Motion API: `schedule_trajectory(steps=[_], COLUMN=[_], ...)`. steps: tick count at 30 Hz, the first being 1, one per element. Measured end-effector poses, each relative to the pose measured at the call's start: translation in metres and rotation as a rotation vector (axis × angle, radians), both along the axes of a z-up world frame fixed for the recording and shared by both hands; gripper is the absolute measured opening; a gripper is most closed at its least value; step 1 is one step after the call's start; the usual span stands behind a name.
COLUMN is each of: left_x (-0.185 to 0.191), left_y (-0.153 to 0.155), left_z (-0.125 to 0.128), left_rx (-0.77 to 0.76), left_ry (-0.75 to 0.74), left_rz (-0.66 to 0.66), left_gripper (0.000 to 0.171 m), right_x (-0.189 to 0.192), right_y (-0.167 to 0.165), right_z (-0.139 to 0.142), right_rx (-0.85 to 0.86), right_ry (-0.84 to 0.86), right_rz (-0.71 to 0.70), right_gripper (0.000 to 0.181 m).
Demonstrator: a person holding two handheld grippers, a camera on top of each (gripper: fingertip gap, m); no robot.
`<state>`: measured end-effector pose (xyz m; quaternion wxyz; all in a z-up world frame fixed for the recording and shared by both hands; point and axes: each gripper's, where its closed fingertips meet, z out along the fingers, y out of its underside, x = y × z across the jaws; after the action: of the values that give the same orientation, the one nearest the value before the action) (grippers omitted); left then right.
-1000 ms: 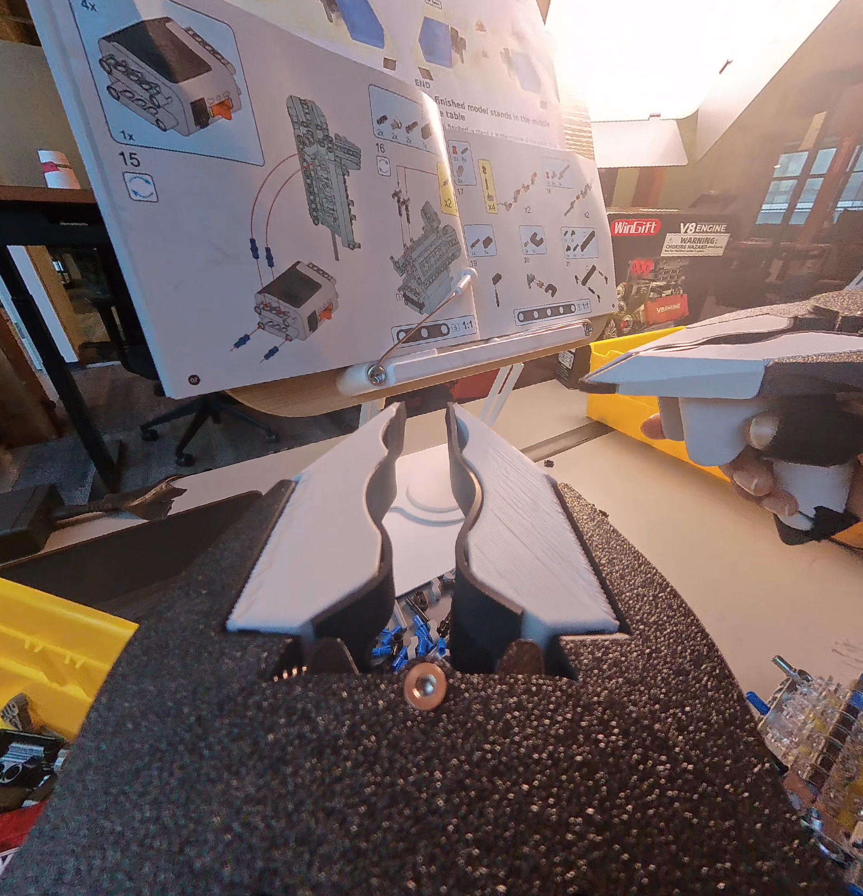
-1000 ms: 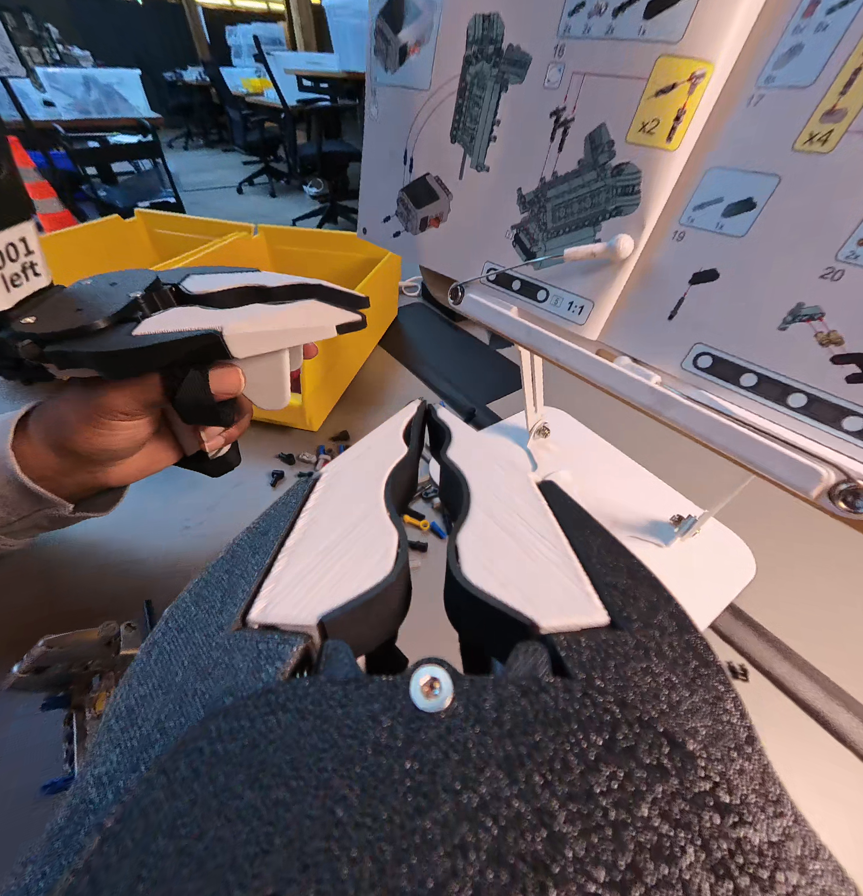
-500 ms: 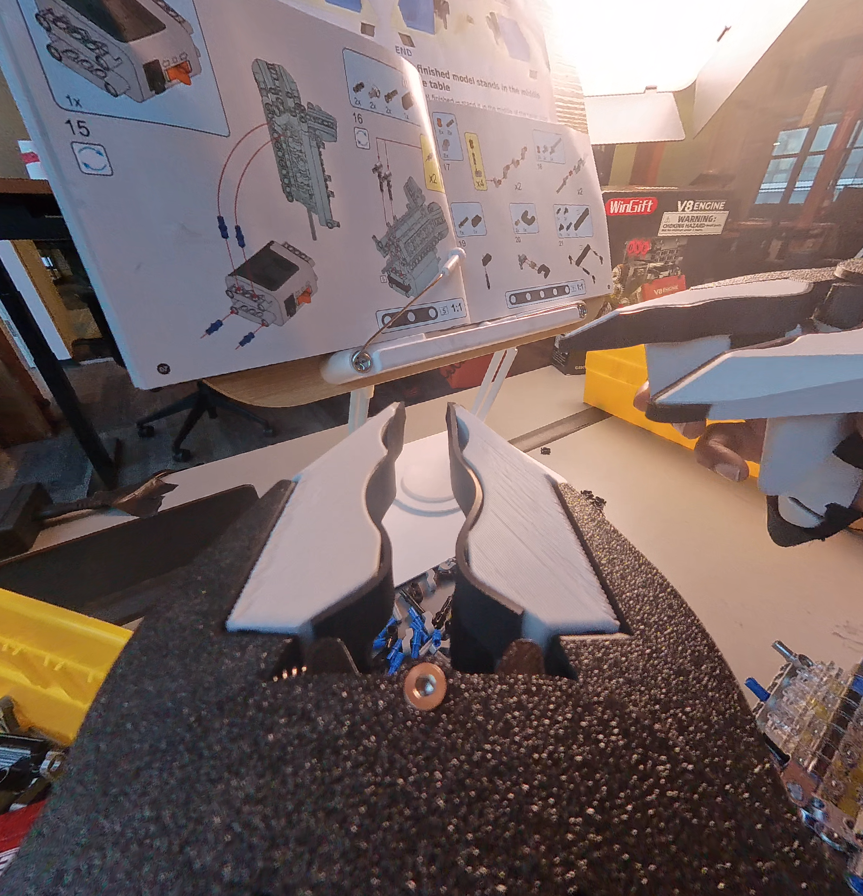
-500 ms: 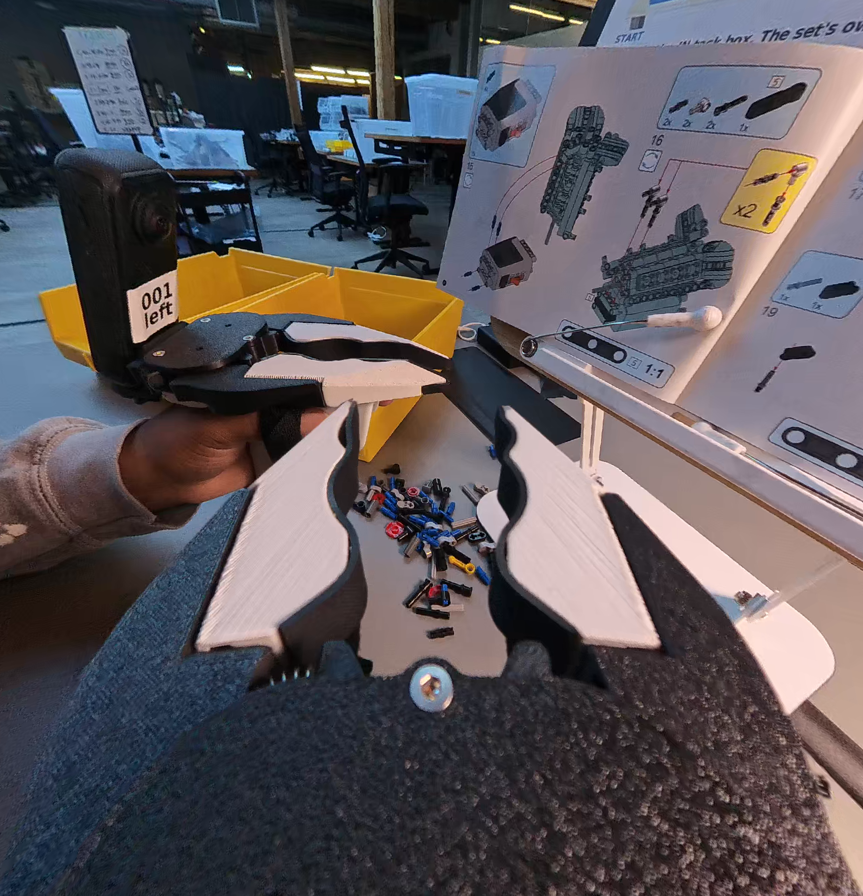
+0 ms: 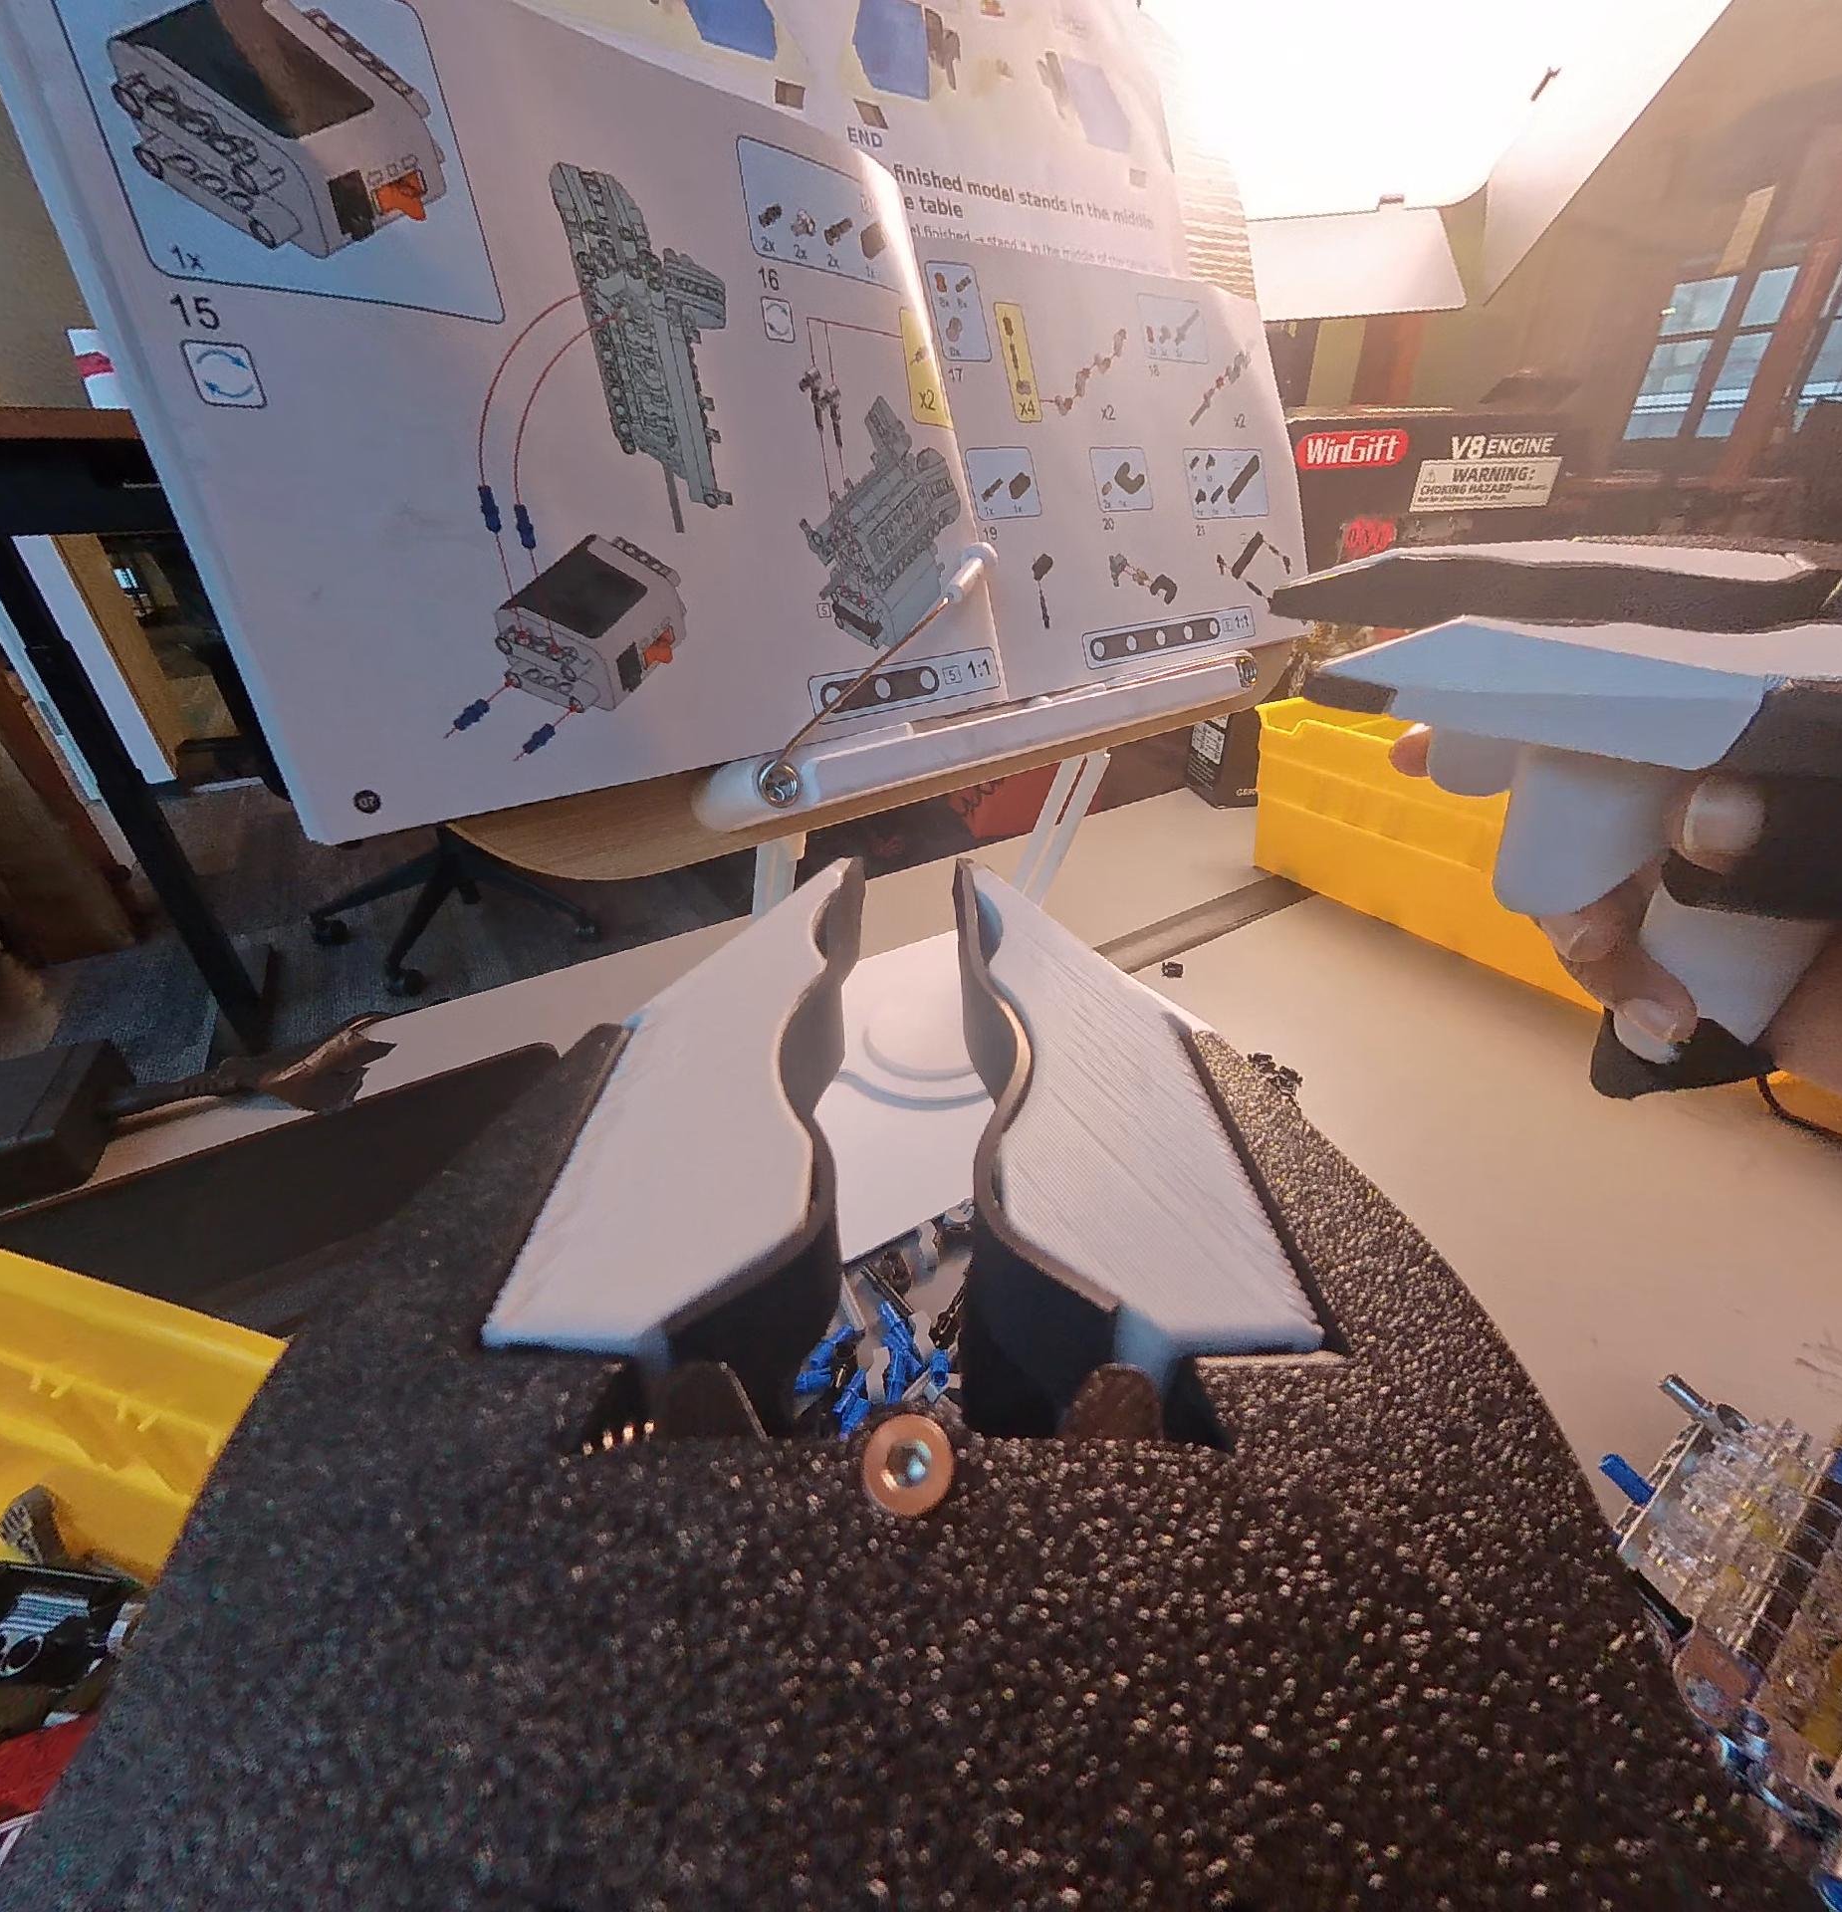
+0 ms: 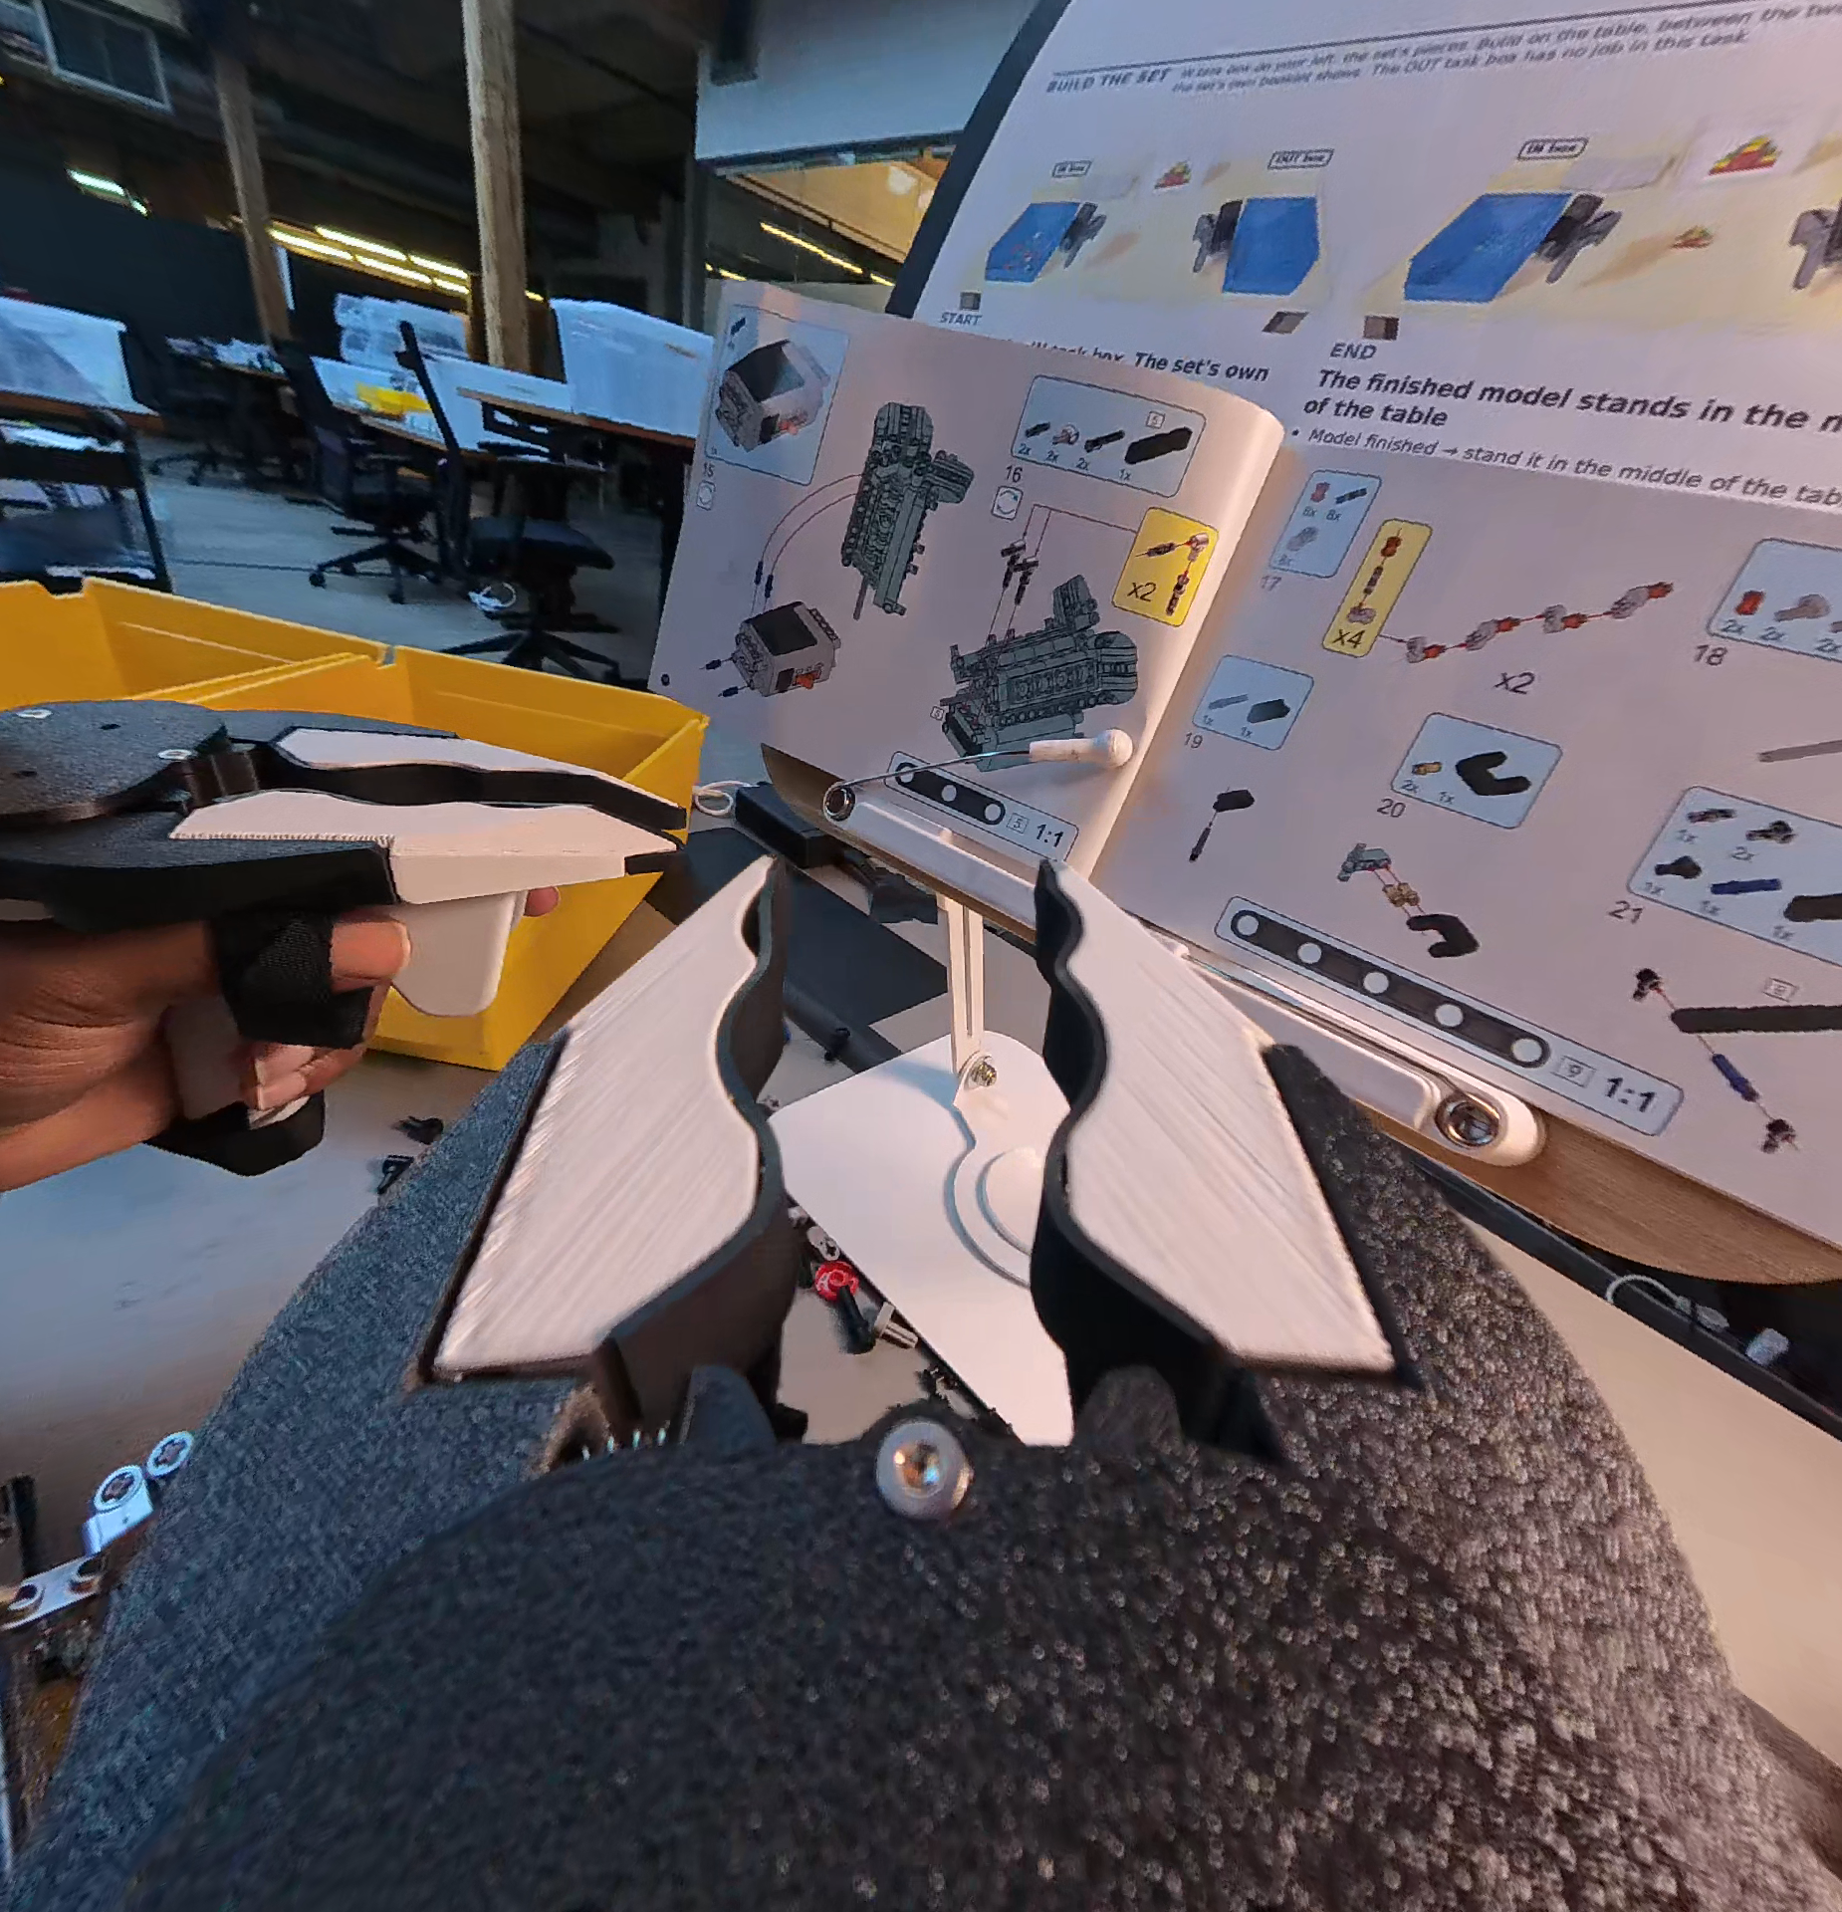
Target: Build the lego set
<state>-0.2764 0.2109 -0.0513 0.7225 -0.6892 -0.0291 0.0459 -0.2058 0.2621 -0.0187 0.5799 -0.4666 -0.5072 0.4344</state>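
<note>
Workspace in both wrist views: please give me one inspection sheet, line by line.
Surface: pale table, mostly bare at right.
Job's things: open instruction booklet on a white stand; loose small parts near its base.
Clutter: yellow bins; clear part-built model.
Grippers: left claw slightly open, empty; right claw wide open, empty, both above the table.
Cables: black adapter with cable at left.
Surroundings: desks and office chairs behind.

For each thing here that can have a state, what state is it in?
Left claw: slightly open, empty.
Right claw: wide open, empty.
White instruction booklet: open, propped on the wooden stand, a wire arm holding the page.
Yellow plastic bin: uncovered, contents hidden.
Small loose building pieces: scattered on the table below the left claw.
</note>
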Motion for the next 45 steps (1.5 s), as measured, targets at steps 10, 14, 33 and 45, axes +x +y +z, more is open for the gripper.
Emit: schedule_trajectory(steps=[10,14,33,45], left_x=[-0.001,0.000,0.000,-0.013], left_y=[-0.002,-0.002,0.001,0.064], left_z=[0.003,0.004,-0.001,0.027], left_rx=[0.006,0.006,-0.013,-0.111], left_ry=[-0.012,-0.009,-0.009,0.324], left_rz=[0.000,-0.004,-0.009,0.056], left_gripper=[0.017,0.017,0.020,0.016], right_x=[-0.003,-0.002,-0.006,-0.009], right_y=[-0.003,-0.003,0.009,0.036], right_z=[-0.003,-0.003,-0.008,-0.024], right_rx=[-0.035,-0.040,-0.056,-0.069], right_ry=[-0.018,-0.020,-0.061,-0.147], right_rz=[0.019,0.022,0.015,-0.041], right_gripper=[0.053,0.055,0.059,0.053])
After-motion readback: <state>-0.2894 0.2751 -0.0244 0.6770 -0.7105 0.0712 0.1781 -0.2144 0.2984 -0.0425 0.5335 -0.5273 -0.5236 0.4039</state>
